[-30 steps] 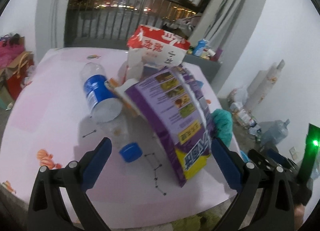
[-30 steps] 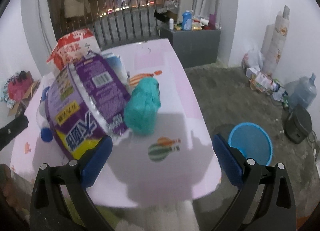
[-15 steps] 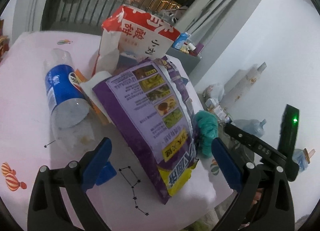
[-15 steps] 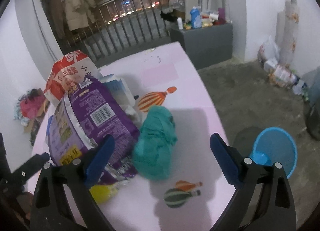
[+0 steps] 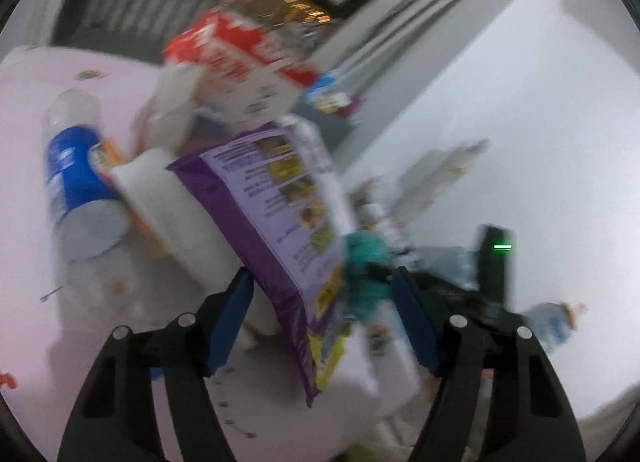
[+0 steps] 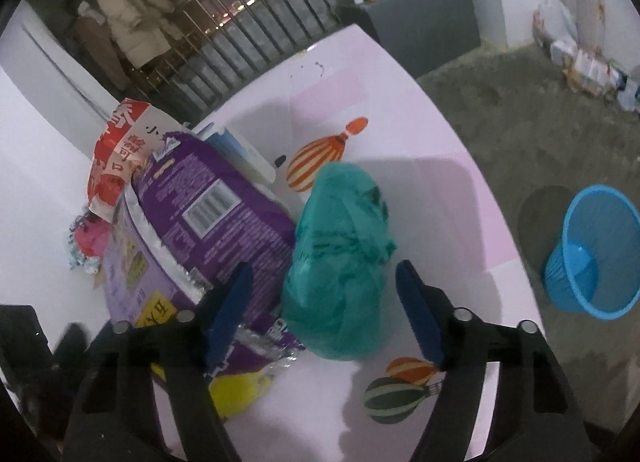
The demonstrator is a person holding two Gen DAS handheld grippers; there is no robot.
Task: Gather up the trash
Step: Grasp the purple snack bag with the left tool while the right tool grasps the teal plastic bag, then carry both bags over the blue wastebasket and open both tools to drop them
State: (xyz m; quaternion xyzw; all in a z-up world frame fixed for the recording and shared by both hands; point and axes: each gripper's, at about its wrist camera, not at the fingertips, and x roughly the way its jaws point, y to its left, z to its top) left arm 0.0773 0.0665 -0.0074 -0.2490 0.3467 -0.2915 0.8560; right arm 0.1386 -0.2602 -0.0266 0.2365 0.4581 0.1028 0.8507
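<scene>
A purple snack bag stands tilted on the pink table. Its lower end lies between the fingers of my left gripper. The jaws are closing, and both pads still stand clear of the bag. The view is blurred. In the right wrist view a crumpled teal plastic bag sits between the fingers of my right gripper. Those jaws are closing too, with the pads beside the bag and not pressing on it. The purple snack bag leans against the teal bag's left side.
A blue-labelled plastic bottle, white paper and a red-and-white bag lie behind the purple bag. A yellow wrapper lies near the table's front edge. A blue basket stands on the floor to the right of the table.
Both pairs of jaws have narrowed. My left gripper has come in around the purple bag's lower end. My right gripper has dipped and come in around the teal bag.
</scene>
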